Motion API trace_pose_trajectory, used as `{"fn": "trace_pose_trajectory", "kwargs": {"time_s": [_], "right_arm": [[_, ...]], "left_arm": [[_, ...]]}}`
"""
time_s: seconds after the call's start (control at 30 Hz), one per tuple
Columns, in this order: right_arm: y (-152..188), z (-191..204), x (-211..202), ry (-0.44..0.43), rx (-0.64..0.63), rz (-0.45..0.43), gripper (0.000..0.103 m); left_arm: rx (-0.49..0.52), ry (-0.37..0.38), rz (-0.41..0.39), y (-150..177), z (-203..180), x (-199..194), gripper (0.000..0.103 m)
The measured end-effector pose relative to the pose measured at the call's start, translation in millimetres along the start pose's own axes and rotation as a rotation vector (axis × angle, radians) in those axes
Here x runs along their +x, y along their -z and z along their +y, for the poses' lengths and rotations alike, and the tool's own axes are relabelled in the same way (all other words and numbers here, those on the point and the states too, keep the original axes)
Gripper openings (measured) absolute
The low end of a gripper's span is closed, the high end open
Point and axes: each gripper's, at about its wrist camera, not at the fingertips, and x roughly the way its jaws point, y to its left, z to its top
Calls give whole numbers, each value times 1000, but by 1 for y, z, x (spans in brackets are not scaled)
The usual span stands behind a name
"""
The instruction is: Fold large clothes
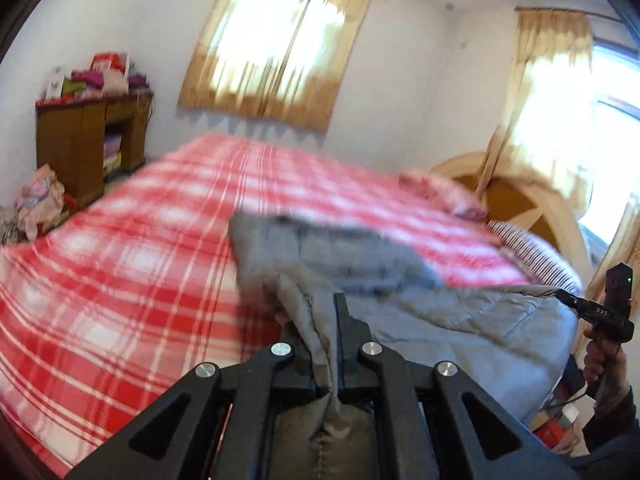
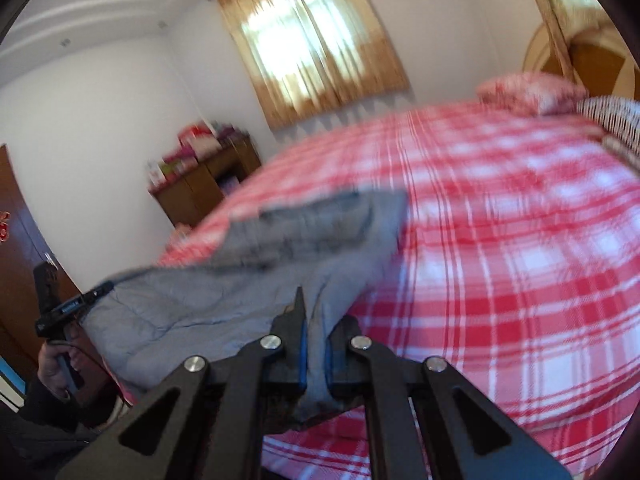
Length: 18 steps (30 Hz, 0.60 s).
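nearest the left wrist lens, the left gripper (image 1: 326, 320) is clenched on a bunched edge of the grey padded garment (image 1: 460, 320), the cloth pinched between its closed fingers and trailing back under the linkage. in the right wrist view the right gripper (image 2: 316, 328) is likewise clamped on another gathered edge of the same garment (image 2: 180, 312), the fabric squeezed between its blue pads (image 2: 303, 356). between the two grips the garment hangs as a slack grey span, its far part lying on the red and white checked bedspread (image 1: 140, 240). each view shows the other tool held in a hand at the frame edge.

the step looks like lifting the near hem to fold it forward. to do it well, keep both grips level with each other and well apart so the edge stays taut, carry it over the far part resting on the bed, and lower it squarely before letting go. a pinch this bunched could slip. beyond lie pillows (image 1: 444, 190), a wooden cabinet (image 1: 80, 144) and curtained windows (image 1: 276, 48).
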Motion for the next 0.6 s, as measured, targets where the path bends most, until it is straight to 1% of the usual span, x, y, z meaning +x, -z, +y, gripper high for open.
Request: {"fn": "trace_pose_trajectory", "kwargs": {"time_s": [0.03,0.07,0.1,0.17,0.2,0.27,0.33,0.37,0.4,0.43,0.47,0.5,0.53,0.57,0.6], "right_arm": [[-10,3,-7,-11,-2,-35,7],[-19,4,-7,-14,-4,-55,7],[-28,5,-1,-3,-16,-73,7],[-44,-1,28,12,-14,-75,7],[-51,-6,50,20,-1,-64,7],[-64,-14,103,64,12,-41,7],[-77,-33,156,83,48,-19,7],[-81,-40,172,89,64,-12,7],[-85,-48,188,97,78,-5,7],[-91,-57,210,109,96,2,7],[-92,-65,219,116,108,4,7],[-95,-71,232,127,116,7,7],[-96,-76,241,139,121,13,7],[-98,-82,255,154,129,25,7],[-97,-84,262,167,130,30,7]], "left_arm": [[19,-10,-21,-7,-3,-5,5],[31,-16,-26,-12,-4,-3,5],[45,-20,-25,-19,-3,5,5],[64,-44,-13,-27,4,32,5],[77,-66,10,-32,11,59,5],[95,-93,43,-36,21,96,5],[121,-145,70,-41,33,144,6],[139,-168,69,-42,36,157,6],[137,-200,62,-47,44,178,9],[128,-203,58,-48,47,186,10],[126,-218,69,-52,52,203,10],[127,-246,82,-55,54,215,19],[130,-278,80,-58,57,227,24],[132,-304,66,-60,58,234,28],[130,-345,48,-63,60,240,48]]}}
